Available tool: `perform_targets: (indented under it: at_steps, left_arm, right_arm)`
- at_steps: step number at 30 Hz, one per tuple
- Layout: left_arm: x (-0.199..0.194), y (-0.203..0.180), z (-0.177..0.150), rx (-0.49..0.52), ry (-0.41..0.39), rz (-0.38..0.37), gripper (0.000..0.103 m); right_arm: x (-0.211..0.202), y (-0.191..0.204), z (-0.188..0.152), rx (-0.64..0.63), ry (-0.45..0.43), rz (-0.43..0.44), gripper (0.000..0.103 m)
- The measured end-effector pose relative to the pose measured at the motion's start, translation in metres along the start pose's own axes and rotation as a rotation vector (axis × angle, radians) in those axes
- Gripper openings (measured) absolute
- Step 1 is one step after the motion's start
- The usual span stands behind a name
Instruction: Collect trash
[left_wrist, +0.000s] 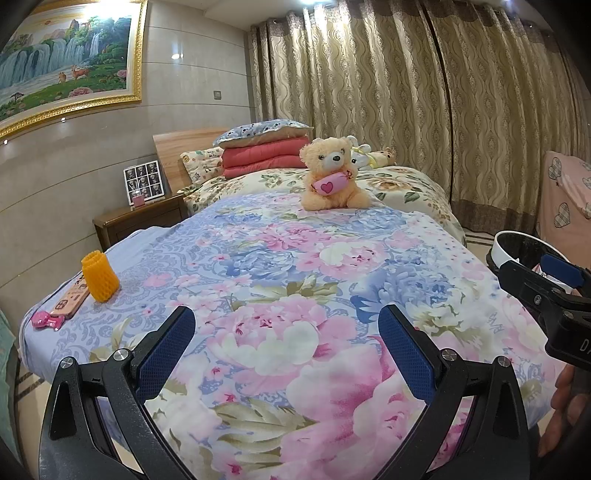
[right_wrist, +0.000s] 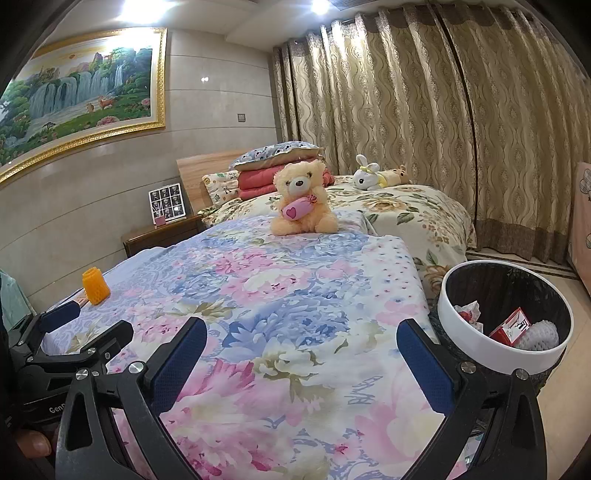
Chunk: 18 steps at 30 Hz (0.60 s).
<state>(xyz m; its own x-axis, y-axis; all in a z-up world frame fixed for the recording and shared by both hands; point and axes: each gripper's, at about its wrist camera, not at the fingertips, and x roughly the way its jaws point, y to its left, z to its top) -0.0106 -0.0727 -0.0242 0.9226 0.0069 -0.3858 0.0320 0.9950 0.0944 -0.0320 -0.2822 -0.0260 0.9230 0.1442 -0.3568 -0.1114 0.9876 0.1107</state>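
Note:
An orange foam net sleeve (left_wrist: 100, 277) stands upright on the floral bedspread (left_wrist: 280, 280) near the bed's left edge; it also shows in the right wrist view (right_wrist: 95, 285). A white-rimmed trash bin (right_wrist: 504, 314) stands beside the bed on the right, holding crumpled paper, a red box (right_wrist: 511, 326) and white foam net. My left gripper (left_wrist: 286, 345) is open and empty over the near end of the bed. My right gripper (right_wrist: 303, 356) is open and empty, left of the bin.
A phone in a pink case (left_wrist: 72, 297) and a pink hair clip (left_wrist: 46, 320) lie by the orange sleeve. A teddy bear (left_wrist: 332, 175) sits mid-bed. Folded quilts, pillows and plush toys lie at the headboard. A nightstand (left_wrist: 140, 218) stands left; curtains hang behind.

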Motion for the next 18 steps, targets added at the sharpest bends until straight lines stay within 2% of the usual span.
perform_targets:
  at_steps: [18]
  left_arm:
    - [0.0012,-0.0021,-0.0004,0.003,0.0,-0.01,0.102]
  right_arm:
    - [0.0003,0.0003,0.0005,-0.002,0.001,0.003,0.103]
